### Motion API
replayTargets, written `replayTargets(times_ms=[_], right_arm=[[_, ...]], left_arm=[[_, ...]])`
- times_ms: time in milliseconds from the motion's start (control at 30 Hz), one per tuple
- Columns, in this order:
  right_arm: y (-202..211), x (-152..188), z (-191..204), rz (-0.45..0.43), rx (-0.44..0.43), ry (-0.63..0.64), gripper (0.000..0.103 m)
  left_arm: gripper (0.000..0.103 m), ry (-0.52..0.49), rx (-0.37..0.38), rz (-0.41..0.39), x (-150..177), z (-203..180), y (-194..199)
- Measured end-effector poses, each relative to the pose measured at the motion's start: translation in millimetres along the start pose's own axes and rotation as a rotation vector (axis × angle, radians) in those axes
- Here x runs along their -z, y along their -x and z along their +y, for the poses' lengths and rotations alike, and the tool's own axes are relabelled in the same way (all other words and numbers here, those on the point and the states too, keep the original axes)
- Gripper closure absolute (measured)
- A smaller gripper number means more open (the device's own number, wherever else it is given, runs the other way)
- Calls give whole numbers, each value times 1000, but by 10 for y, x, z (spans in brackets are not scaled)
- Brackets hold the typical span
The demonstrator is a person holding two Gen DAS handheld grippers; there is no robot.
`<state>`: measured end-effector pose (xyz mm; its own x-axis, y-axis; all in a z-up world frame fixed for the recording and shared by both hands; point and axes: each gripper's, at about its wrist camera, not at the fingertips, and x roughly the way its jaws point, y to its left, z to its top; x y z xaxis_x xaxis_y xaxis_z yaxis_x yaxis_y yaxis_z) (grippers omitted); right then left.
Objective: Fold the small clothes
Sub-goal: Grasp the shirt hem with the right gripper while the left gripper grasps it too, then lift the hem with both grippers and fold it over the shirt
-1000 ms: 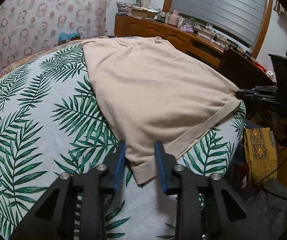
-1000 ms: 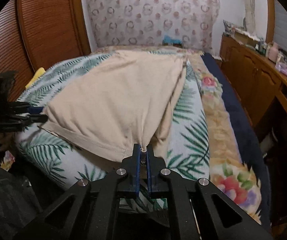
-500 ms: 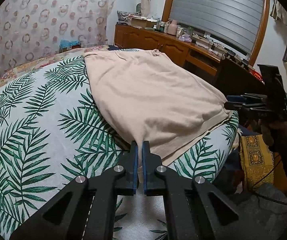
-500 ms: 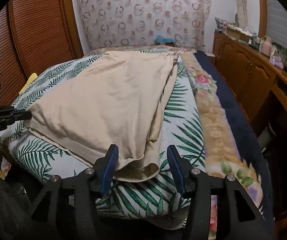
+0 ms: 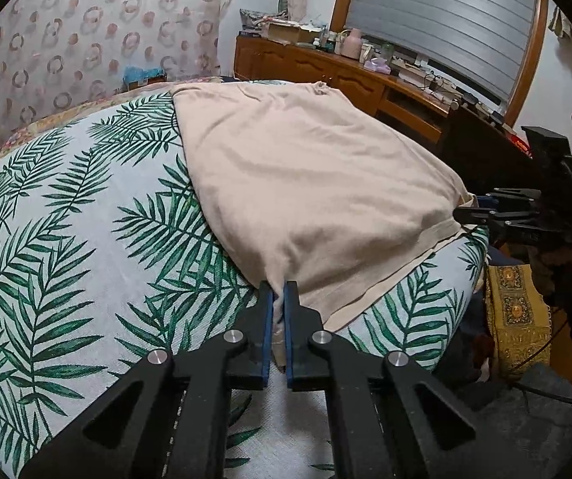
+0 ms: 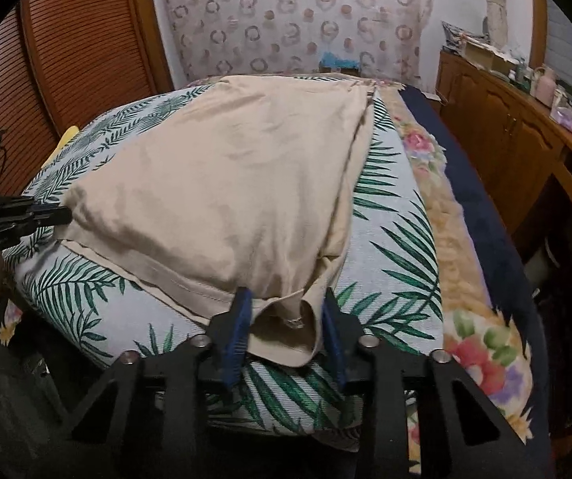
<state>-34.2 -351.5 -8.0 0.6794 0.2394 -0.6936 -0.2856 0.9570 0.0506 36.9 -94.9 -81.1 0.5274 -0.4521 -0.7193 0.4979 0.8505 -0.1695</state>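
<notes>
A beige garment [image 5: 306,175] lies folded lengthwise on the palm-leaf bedspread [image 5: 66,239]; it also shows in the right wrist view [image 6: 226,183]. My left gripper [image 5: 279,291] is shut on the garment's near hem corner. My right gripper [image 6: 286,299] is open, its blue pads either side of the other hem corner [image 6: 294,327], which lies loose on the bed. The right gripper also shows at the right of the left wrist view [image 5: 469,209], and the left gripper at the left of the right wrist view [image 6: 60,212].
A wooden dresser [image 5: 326,68] with clutter stands along the far wall under a shuttered window [image 5: 445,12]. A floral blanket [image 6: 465,279] lines the bed's right side. A wooden slatted door [image 6: 66,52] is at the left. A yellow cushion [image 5: 517,299] sits by the bed's end.
My left gripper closed on its hem corner. My right gripper let go of its corner and opened; that corner now lies on the bed between the open fingers.
</notes>
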Motion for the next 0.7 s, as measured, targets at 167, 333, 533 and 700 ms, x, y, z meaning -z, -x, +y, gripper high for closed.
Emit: replayTargets(times_ms=[167,333,533,700], right_arm=[[30,4,-22,-5,-26,9,94],[224,-68,-59,-103,-59,-20,95],[478,-382,-115,-243,-69,-8,95],[408,-633,-242,-286,-59,-15,95]], left_arm=[[98,5,21,0,11,12,-6],[100,14,57,-98,-202,12,248],[100,-8,2,-186,-726,129,350],[100,9,-17,-210,-1124,358,199]])
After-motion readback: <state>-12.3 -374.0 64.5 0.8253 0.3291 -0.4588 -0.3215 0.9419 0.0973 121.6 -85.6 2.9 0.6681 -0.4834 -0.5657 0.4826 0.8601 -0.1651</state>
